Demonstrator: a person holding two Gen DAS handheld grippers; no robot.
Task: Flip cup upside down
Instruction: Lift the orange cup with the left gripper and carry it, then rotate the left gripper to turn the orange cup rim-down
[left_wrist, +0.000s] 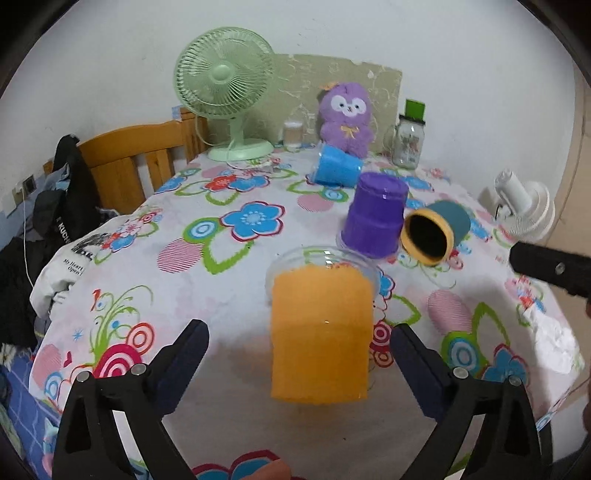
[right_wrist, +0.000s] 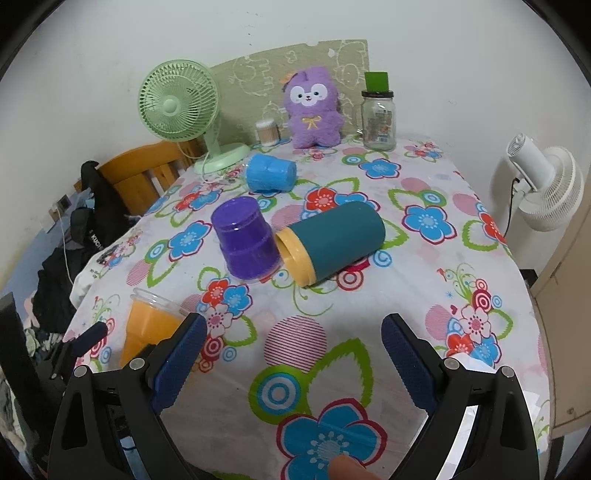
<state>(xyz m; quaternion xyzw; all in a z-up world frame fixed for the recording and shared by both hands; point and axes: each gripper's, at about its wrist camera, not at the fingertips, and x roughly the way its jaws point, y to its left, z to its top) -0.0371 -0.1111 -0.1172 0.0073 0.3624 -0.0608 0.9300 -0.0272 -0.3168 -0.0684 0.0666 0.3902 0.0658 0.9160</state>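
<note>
Clear plastic cup w/ orange sleeve (left_wrist: 320, 332) stood upright, rim up, on floral tablecloth (left_wrist: 229, 280), near edge, in front of inverted purple cup (left_wrist: 376, 218).

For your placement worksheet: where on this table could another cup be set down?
Free: near cloth between right gripper and lying teal cylinder cup; left stretch between green desk fan and orange-lined clear cup. Crowded: purple upturned cup beside teal.

Two wrist views low over one floral tablecloth (left_wrist: 236, 302), both facing the far wall, sharing its cups.
</note>
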